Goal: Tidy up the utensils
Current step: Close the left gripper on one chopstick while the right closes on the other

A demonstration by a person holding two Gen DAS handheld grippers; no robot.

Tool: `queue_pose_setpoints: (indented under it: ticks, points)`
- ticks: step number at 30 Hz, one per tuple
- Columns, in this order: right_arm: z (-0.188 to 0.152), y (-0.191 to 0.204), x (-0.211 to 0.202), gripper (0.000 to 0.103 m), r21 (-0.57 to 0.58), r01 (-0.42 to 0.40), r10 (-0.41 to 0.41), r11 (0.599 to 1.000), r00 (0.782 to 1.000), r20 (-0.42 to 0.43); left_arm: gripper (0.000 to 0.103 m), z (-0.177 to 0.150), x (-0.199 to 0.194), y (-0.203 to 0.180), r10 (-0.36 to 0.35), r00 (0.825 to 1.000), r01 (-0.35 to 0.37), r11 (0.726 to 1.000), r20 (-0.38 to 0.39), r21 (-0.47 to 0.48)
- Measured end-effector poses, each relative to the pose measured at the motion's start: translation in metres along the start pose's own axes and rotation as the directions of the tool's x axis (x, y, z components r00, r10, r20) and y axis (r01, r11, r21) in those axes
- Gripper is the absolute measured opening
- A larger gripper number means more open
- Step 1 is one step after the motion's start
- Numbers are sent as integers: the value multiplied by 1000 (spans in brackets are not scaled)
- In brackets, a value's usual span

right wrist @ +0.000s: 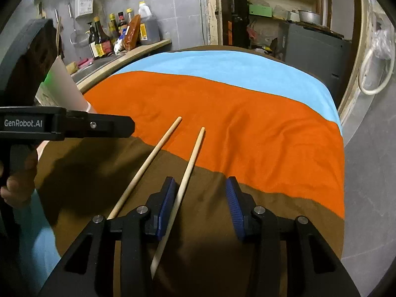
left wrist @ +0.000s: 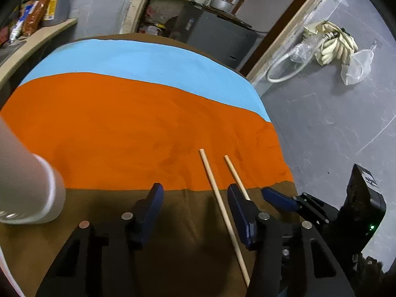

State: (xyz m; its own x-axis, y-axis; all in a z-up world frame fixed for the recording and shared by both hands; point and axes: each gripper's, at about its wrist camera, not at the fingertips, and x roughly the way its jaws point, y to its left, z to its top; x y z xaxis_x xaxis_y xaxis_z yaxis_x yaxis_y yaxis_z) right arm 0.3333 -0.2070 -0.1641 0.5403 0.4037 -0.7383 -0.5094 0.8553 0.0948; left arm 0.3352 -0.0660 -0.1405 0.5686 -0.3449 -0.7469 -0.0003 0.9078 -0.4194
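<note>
Two pale wooden chopsticks lie side by side on a cloth-covered table [left wrist: 123, 123], across the brown and orange bands. My left gripper [left wrist: 195, 190] is open low over the cloth and straddles the left chopstick [left wrist: 217, 198], which neither pad presses. The right chopstick [left wrist: 234, 170] passes behind its right finger. My right gripper [right wrist: 200, 183] is open around that right chopstick [right wrist: 190, 165], which lies along the left pad, with the right pad well clear. The other chopstick [right wrist: 148, 160] lies left of it. A white cup [left wrist: 32, 190] stands at the left.
The table's right edge drops to a grey floor [left wrist: 321, 128] with a hose and plastic bags [left wrist: 334, 47]. A counter with sauce bottles [right wrist: 118, 32] runs along the left wall. A grey cabinet [left wrist: 217, 34] stands behind the table. A hand [right wrist: 17, 188] holds the left gripper's handle.
</note>
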Motion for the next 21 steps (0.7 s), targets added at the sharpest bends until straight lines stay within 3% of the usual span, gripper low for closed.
queue_pose_setpoints:
  ticks: [6, 11, 15, 21]
  points:
    - [2, -4, 1, 32, -7, 7, -7, 1000, 1000, -1, 31, 7, 20, -13, -36, 997, 39, 998, -64, 39]
    - [3, -11, -1, 32, -25, 0, 0, 1000, 1000, 3, 18, 13, 42, -25, 14, 990, -1, 996, -144, 92]
    - [8, -12, 2, 24, -72, -20, 20, 997, 1000, -2, 14, 19, 53, -31, 43, 985, -23, 993, -166, 119]
    - [11, -11, 1, 22, -112, -41, 40, 993, 999, -9, 11, 27, 59, -29, 45, 981, -25, 994, -190, 104]
